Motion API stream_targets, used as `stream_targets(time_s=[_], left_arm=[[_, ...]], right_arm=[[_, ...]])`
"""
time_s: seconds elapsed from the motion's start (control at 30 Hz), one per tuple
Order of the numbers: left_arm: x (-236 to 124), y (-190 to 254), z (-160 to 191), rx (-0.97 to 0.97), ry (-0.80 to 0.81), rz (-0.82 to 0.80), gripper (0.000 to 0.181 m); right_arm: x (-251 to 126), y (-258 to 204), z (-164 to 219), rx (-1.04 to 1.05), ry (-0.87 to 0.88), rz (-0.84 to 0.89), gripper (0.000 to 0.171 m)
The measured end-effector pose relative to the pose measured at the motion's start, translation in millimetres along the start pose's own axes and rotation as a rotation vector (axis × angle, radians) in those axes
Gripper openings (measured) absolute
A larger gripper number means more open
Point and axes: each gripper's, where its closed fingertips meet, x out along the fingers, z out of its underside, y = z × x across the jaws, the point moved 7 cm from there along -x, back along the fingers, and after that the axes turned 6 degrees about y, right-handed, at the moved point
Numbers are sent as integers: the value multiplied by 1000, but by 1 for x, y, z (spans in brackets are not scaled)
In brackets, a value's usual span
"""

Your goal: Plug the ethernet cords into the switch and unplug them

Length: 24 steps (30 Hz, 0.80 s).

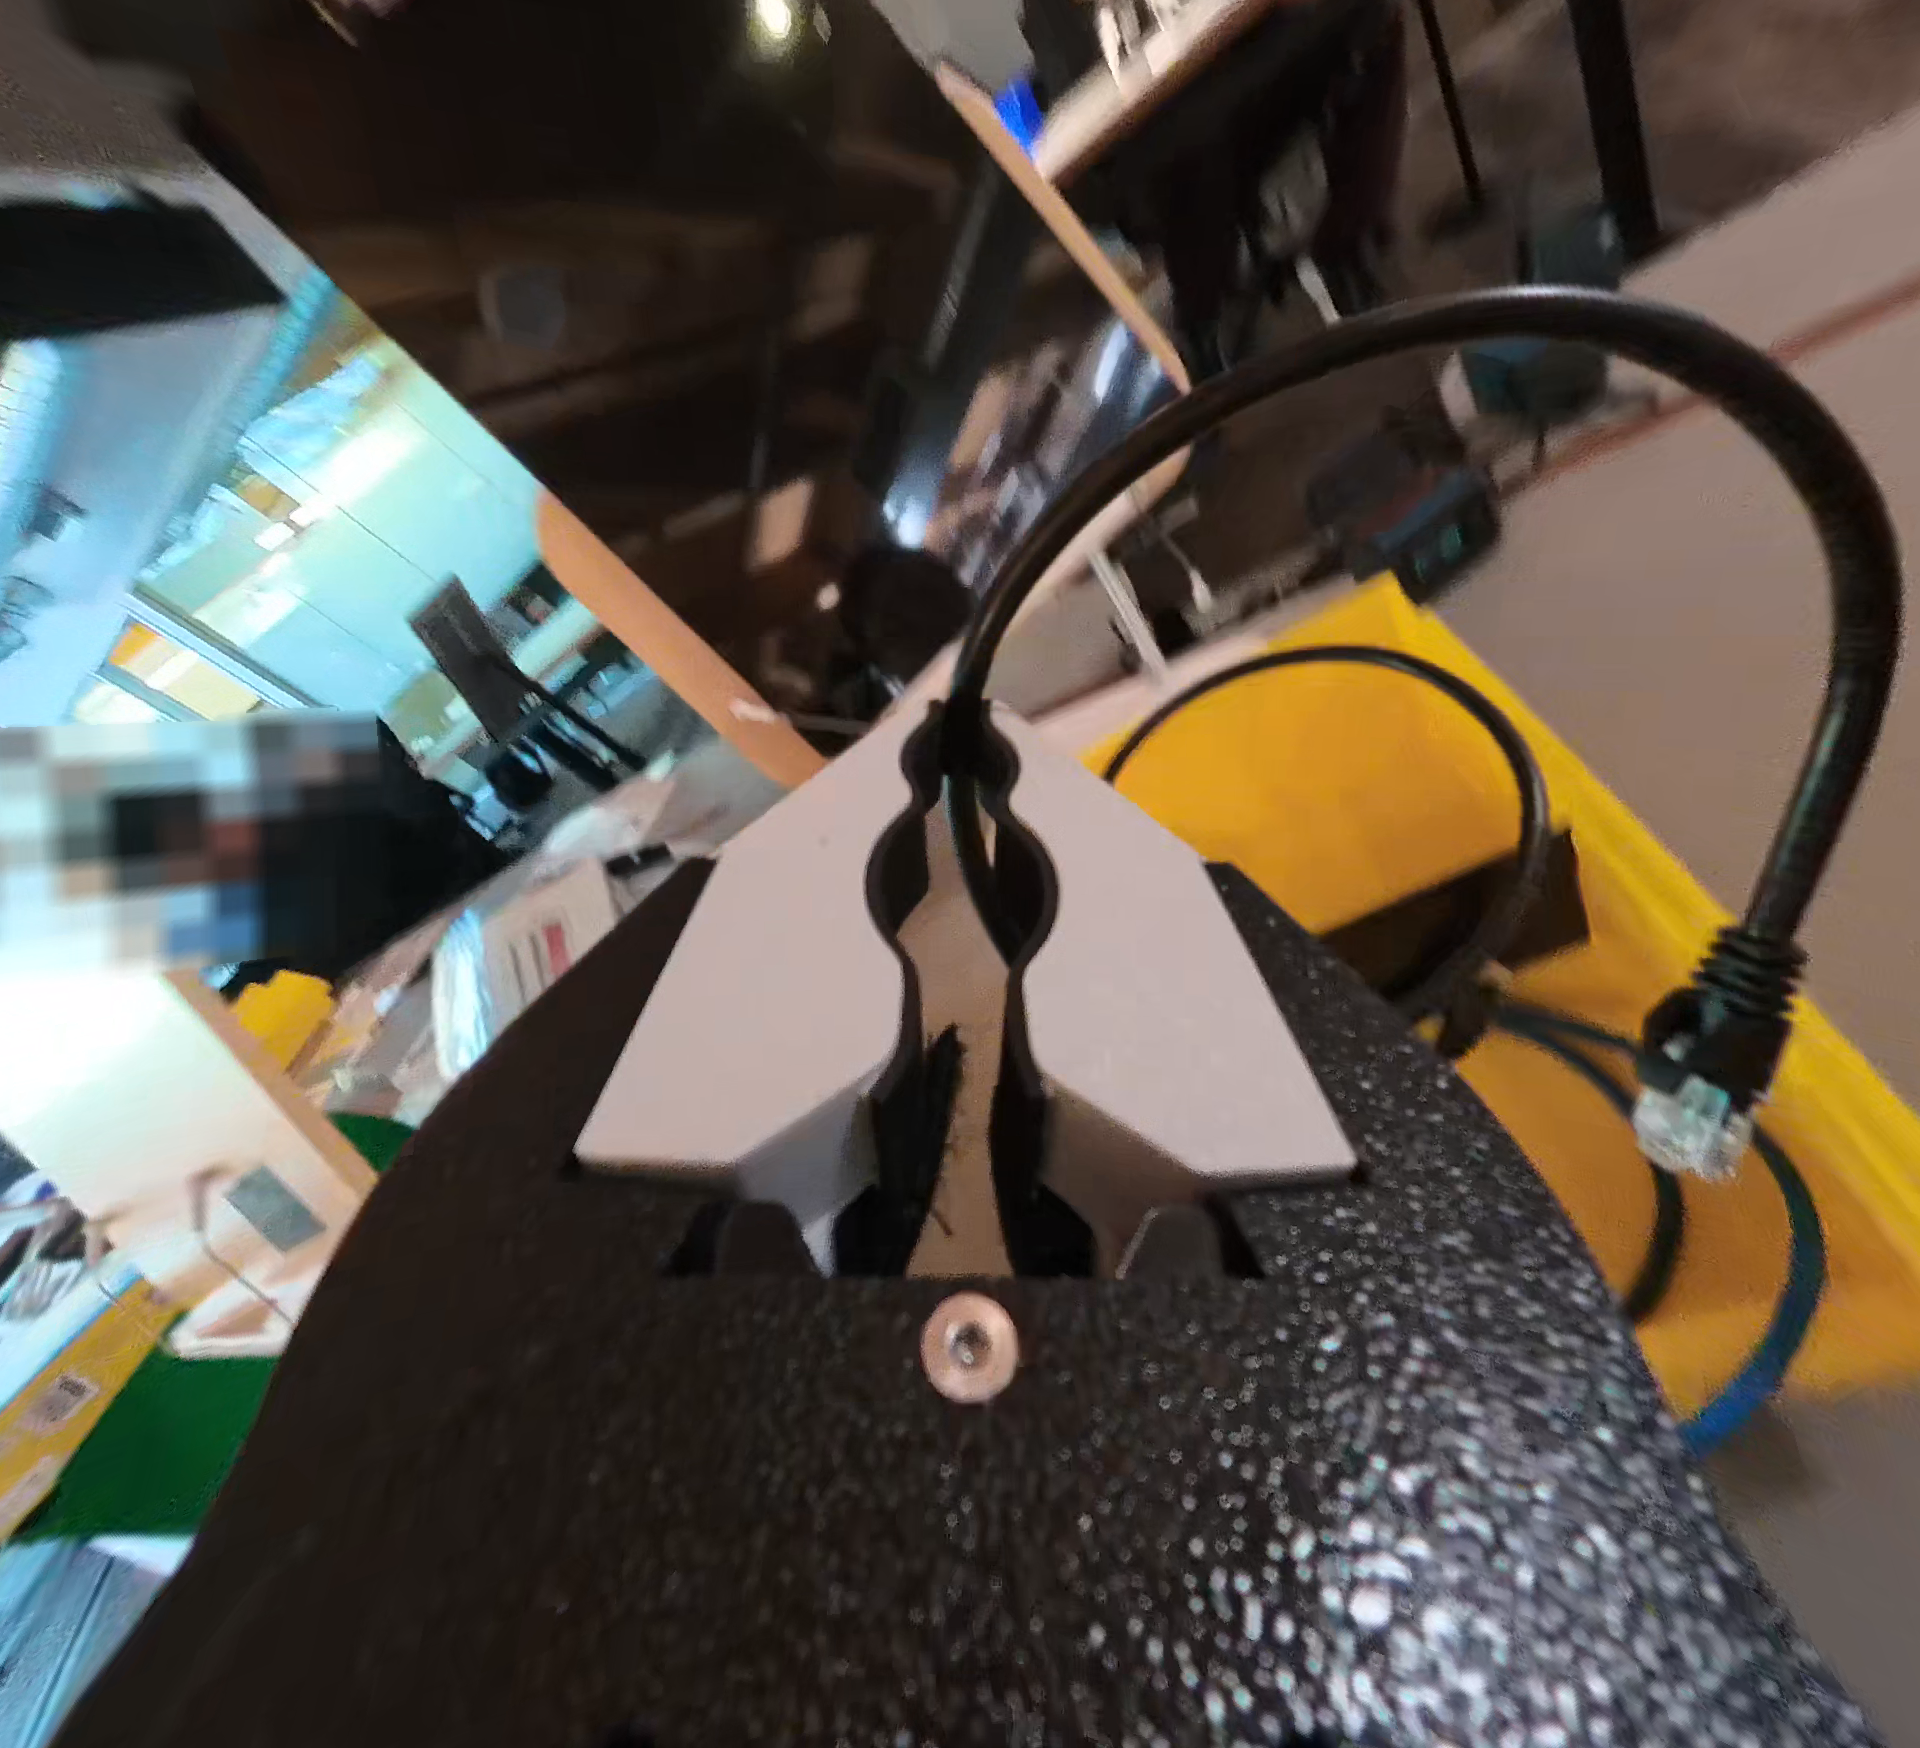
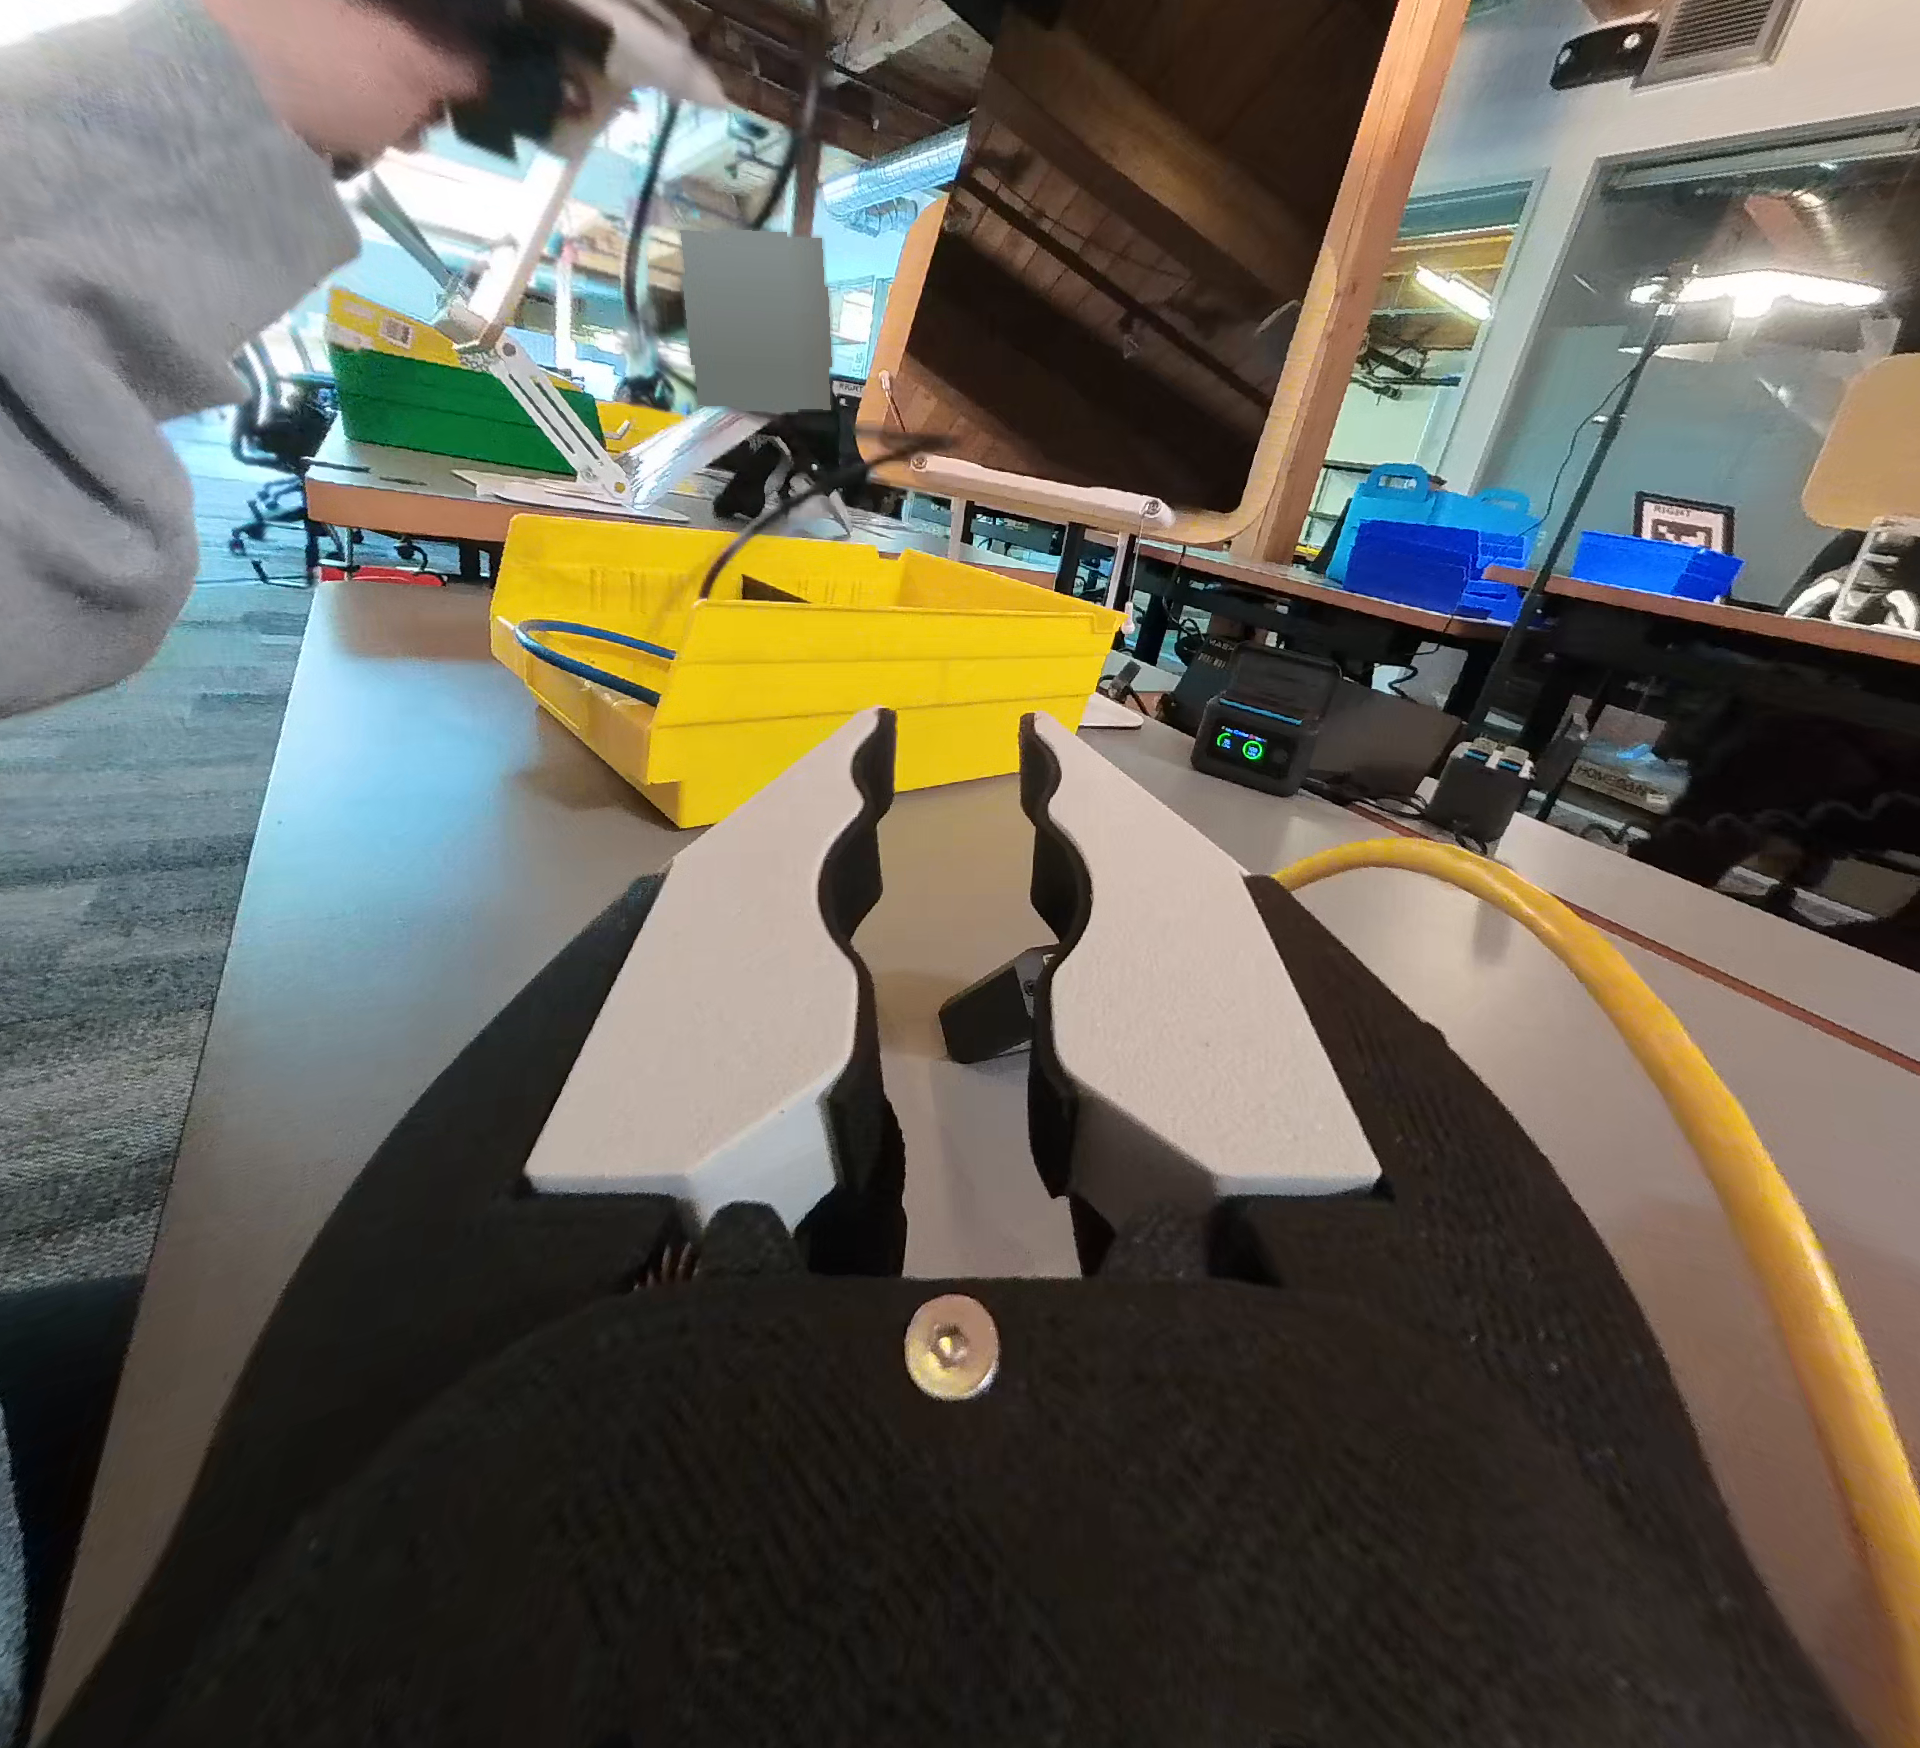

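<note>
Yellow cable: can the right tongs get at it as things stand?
Probably yes. The right tongs are open and empty, and the yellow cable lies bare on the table just to their right, nothing over it.

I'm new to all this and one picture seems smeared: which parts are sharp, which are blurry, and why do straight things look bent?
Left wrist view: the background is motion-smeared, while the left gripper and black cord stay fairly crisp. Right wrist view: the yellow bin and right gripper are sharp, with only the person at the top left blurred. Both views: the wide-angle lens bends lines near the edges.
</note>
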Motion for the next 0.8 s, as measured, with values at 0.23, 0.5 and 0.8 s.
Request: stream_targets(time_s=[0.23,0.5,0.8], left_arm=[[-15,-46,-90,-19,300,-71,3],[18,1,-133,-141,396,255,3],[60,121,-132,-223,362,592,3]], right_arm=[[0,0,1,1,3,1,19],[0,-3,-1,-24,21,-18,18],[-1,-6,-3,-54,34,-42,18]])
